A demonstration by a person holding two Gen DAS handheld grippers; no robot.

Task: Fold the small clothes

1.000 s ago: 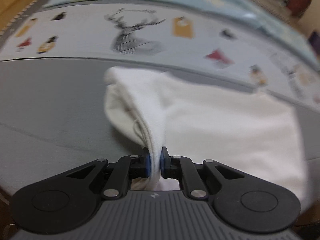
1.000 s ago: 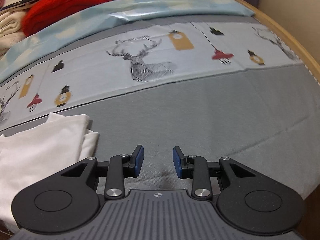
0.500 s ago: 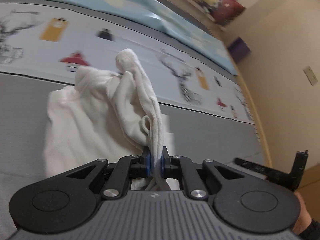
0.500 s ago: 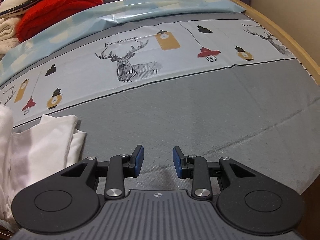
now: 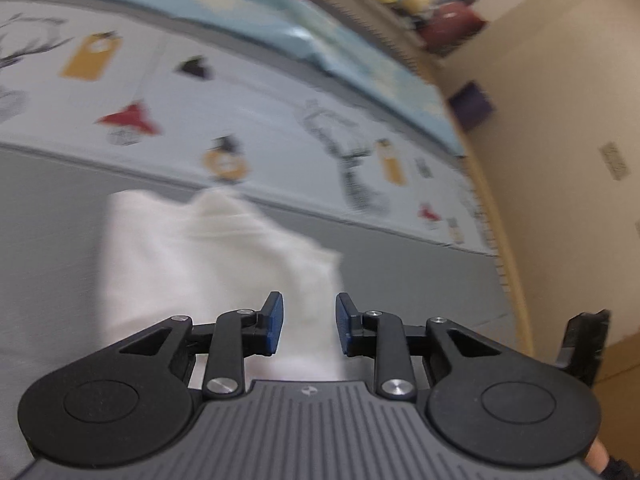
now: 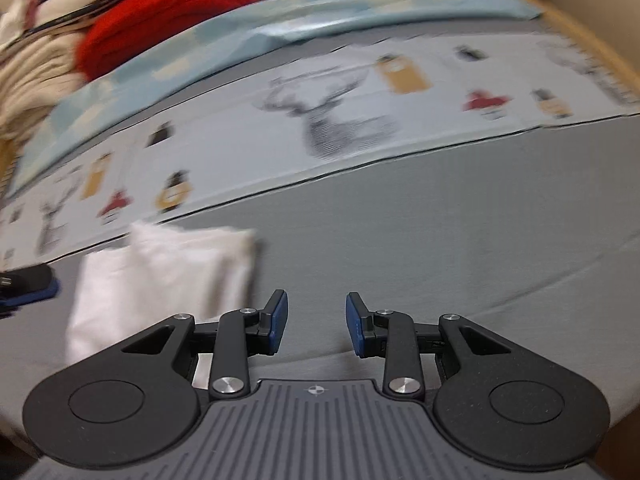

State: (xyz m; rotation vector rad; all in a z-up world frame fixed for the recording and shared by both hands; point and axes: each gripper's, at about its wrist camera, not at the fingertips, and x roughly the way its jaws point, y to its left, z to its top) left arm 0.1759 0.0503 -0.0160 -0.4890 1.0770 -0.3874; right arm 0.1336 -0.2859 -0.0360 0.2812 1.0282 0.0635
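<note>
Carried across and let go, the white garment point(image 5: 208, 264) that hung bunched from the left gripper point(image 5: 306, 330) half a second ago now lies folded over itself on the grey bedspread point(image 6: 440, 240), just below the printed deer band point(image 6: 340, 128); the left jaws are opening, blue pads clear of the cloth, which lies beneath and ahead of them rather than pinched between them; the right gripper point(image 6: 316, 328) hangs parted and empty over bare grey fabric, the garment just to its left. By my judgement the piece is light, limp and thin; it will slump and crease unless taken at a hem or corner; the folded edge nearest the fingers looks the surest hold.
</note>
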